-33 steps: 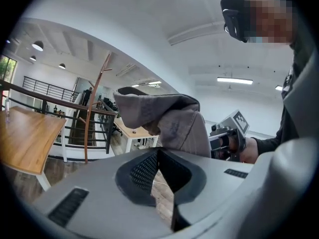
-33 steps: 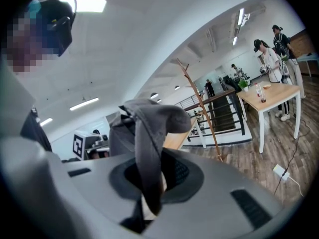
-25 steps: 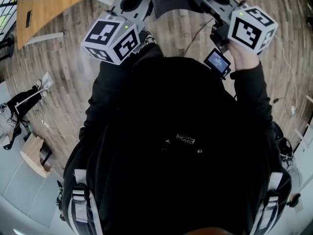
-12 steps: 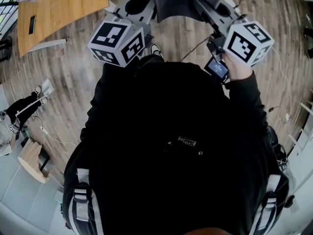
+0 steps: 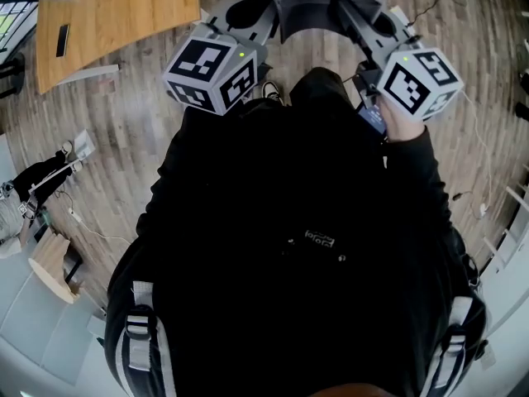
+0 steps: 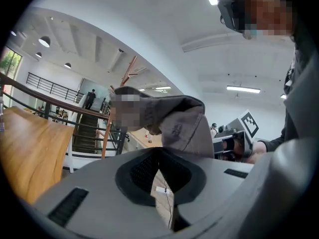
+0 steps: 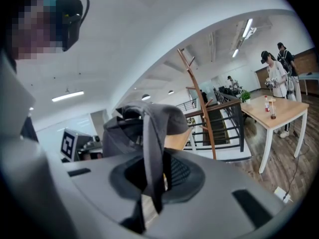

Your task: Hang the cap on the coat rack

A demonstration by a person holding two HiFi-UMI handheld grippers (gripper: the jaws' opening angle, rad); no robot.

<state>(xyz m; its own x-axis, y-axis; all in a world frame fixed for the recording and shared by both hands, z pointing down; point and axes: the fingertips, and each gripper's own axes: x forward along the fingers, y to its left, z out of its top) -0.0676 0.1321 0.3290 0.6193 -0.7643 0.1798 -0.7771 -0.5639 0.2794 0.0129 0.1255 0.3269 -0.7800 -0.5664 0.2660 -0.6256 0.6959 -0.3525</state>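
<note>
I note my left gripper [image 6: 159,152] and right gripper [image 7: 152,159] each clamped on the cap [image 7: 145,117], which hangs between them, well apart from the coat rack [image 7: 197,89]. Risk: the thin fabric slips from a pinch, or the cap misses a peg.

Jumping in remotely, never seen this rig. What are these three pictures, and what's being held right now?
No robot arm here: a person carries a hand-held gripper in each hand, each bearing a marker cube. The top-down picture comes from a camera on their head. The black mass is their torso, over a wood floor, with a wooden table at upper left. The other two come from cameras riding on the grippers, looking along the fingers. The left gripper has its fingers shut on the grey cap. The right gripper pinches a strap-like part of the same cap. It is not yet on the wooden coat rack, which stands ahead.
</note>
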